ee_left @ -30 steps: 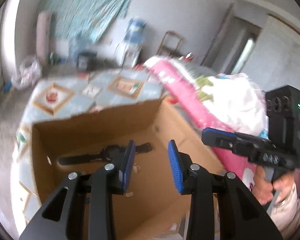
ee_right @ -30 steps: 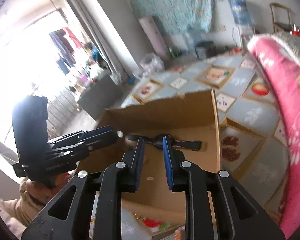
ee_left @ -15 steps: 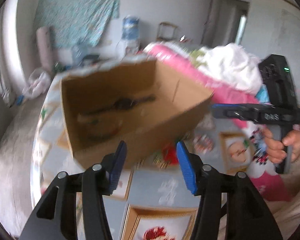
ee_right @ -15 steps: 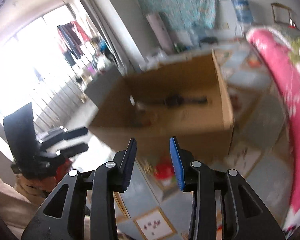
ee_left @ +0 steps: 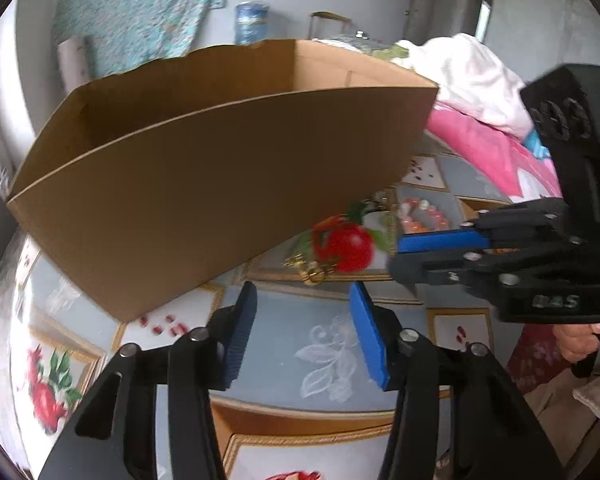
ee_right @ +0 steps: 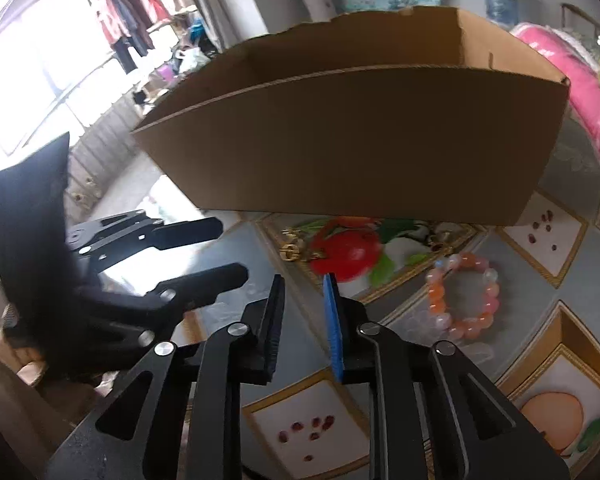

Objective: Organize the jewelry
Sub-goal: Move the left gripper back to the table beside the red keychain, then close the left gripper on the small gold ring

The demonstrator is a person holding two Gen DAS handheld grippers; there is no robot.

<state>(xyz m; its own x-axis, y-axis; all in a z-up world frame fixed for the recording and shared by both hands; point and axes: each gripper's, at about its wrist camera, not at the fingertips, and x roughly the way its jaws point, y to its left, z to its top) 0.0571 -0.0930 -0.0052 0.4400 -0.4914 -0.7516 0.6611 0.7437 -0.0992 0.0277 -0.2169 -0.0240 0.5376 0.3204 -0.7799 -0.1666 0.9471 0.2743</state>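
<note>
I hold both tongs, left [ee_left: 302, 334] and right [ee_right: 304, 326], empty and closing, low before the brown cardboard box [ee_right: 360, 136], lining up on the small gold jewelry piece [ee_right: 290, 252] at centre frame, the orange beaded bracelet [ee_right: 464, 296] lower right.

Noted cardboard box [ee_right: 352, 140] standing on patterned cloth [ee_right: 540, 240], behind both grippers. Found bead bracelet [ee_right: 466, 296] lying flat on cloth before box, toward its right end. Found small metal jewelry piece [ee_right: 290, 250] on cloth close before box's near wall, left of bracelet, well apart from it. Observed bedding pile [ee_left: 480, 92] right of box. Box interior hidden.
</note>
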